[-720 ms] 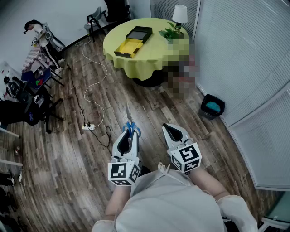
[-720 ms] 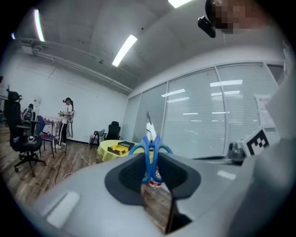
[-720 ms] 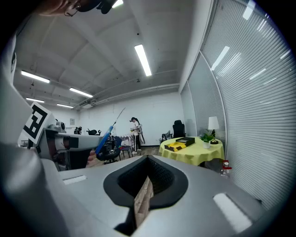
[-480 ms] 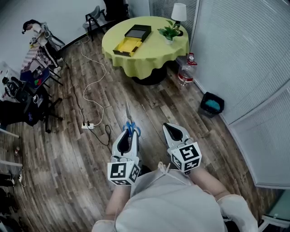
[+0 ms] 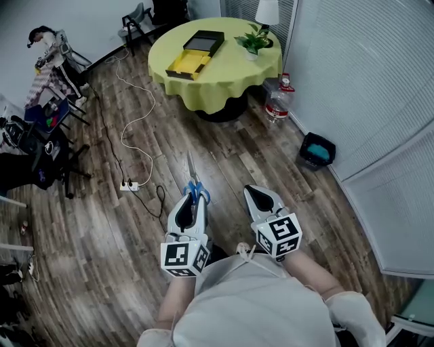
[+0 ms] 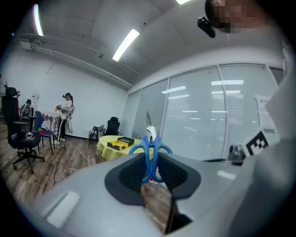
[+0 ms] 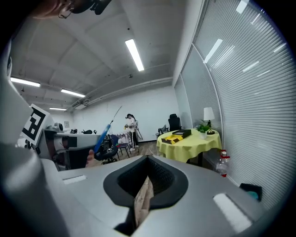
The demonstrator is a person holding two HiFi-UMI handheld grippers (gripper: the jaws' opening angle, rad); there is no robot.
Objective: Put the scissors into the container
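Blue-handled scissors [image 5: 192,177] stick out forward from my left gripper [image 5: 193,201], blades pointing away over the wooden floor. In the left gripper view the blue handles [image 6: 149,149] sit between the pads of my left gripper [image 6: 149,172], which is shut on them. My right gripper [image 5: 262,197] is held level beside it, shut and empty; in its own view my right gripper [image 7: 145,187] shows only a thin slit, and the scissors [image 7: 105,128] appear at the left. The container, a black and yellow open box [image 5: 194,53], lies on the far round table [image 5: 224,81].
The yellow-clothed table also bears a potted plant [image 5: 252,42] and a lamp [image 5: 267,12]. A water bottle [image 5: 279,98] and a dark bin [image 5: 318,150] stand by the blinds. A power strip [image 5: 130,185] with a white cable lies on the floor. Chairs and clutter [image 5: 41,135] fill the left.
The head view has shifted a little, so the table sits slightly higher and further left. Both grippers keep their places, and the scissors stay in the left one.
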